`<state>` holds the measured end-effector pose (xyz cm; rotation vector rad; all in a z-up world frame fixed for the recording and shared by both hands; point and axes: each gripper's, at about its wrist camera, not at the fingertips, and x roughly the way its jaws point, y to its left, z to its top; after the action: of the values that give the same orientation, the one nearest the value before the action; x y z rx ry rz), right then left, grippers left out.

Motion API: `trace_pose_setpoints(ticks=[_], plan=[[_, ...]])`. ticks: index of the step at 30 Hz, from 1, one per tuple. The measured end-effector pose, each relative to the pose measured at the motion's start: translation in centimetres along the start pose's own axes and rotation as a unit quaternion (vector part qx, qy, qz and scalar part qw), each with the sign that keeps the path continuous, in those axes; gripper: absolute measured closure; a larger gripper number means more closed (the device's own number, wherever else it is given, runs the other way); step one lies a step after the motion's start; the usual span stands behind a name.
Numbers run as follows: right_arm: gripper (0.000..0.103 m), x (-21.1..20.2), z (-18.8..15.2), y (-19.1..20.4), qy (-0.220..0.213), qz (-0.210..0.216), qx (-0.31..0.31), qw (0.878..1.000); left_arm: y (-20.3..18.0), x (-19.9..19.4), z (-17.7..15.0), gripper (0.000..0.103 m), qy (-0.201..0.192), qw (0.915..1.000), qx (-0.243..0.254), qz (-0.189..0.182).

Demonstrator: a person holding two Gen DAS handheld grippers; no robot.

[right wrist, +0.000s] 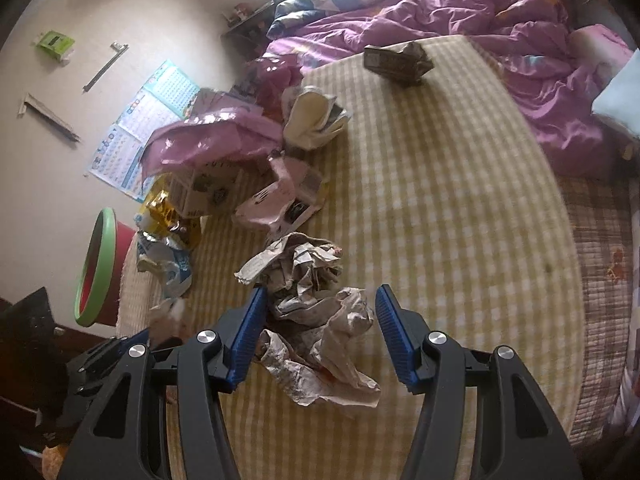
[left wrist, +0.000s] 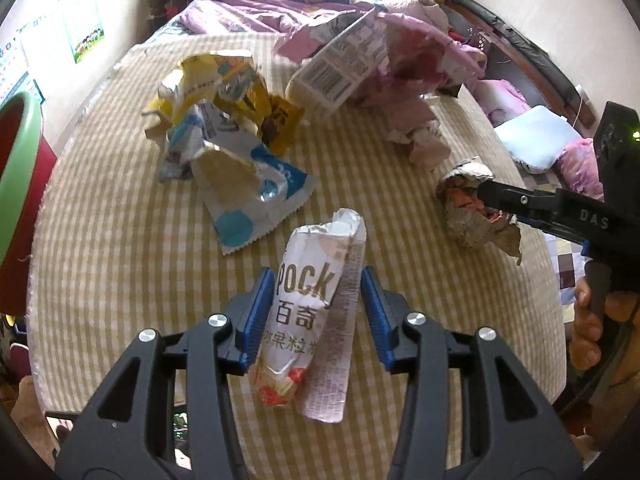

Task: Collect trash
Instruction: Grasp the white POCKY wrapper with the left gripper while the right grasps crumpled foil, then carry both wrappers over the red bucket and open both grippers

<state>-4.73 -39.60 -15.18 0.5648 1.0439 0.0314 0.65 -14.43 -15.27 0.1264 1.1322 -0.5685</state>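
Our right tongs [right wrist: 318,334] straddle a crumpled paper wad [right wrist: 316,320] on the checked bed sheet [right wrist: 440,200]; the blue pads [right wrist: 246,336] stand apart, not pressing it. Ahead of the tongs lie pink wrappers [right wrist: 280,200], farther ahead a brown box [right wrist: 398,62]. To their left stands a red, green-rimmed bin [right wrist: 100,268].

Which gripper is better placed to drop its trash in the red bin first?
Left, probably. The left hand-held gripper straddles the Pocky wrapper, and the red bin sits just off that side. The right hand-held gripper is around crumpled paper, farther from it.
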Motion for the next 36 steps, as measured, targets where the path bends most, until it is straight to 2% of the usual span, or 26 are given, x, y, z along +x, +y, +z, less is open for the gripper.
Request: trace_pose_setpoints(ticks=[2,5,9,13,20,36], plan=[[0.050,0.1,-0.2,0.4,0.004,0.001,-0.010,1.000,0.0,0.0,0.1,0.063,-0.001,1.0000,-0.002,-0.002],[0.058,-0.2,-0.3,1.2,-0.001,0.005,-0.024,1.000,0.3,-0.7,0.6,0.064,-0.019,0.9998,-0.009,0.001],[0.061,-2.1,-0.3,3.5,-0.046,0.004,-0.062,0.997,1.2,-2.4,1.2,0.064,-0.051,0.9983,-0.026,0.014],[0.061,-3.7,-0.3,6.7,-0.087,0.004,-0.115,0.989,2.4,-4.7,2.0,0.064,-0.089,0.9944,-0.047,0.032],[0.061,-3.9,-0.2,11.2,-0.112,0.024,-0.168,0.979,4.8,-8.4,2.2,0.064,-0.143,0.9843,-0.075,0.073],[0.061,-2.7,1.1,19.1,-0.135,0.072,-0.207,0.966,11.7,-13.8,0.1,0.064,-0.193,0.9594,-0.148,0.142]])
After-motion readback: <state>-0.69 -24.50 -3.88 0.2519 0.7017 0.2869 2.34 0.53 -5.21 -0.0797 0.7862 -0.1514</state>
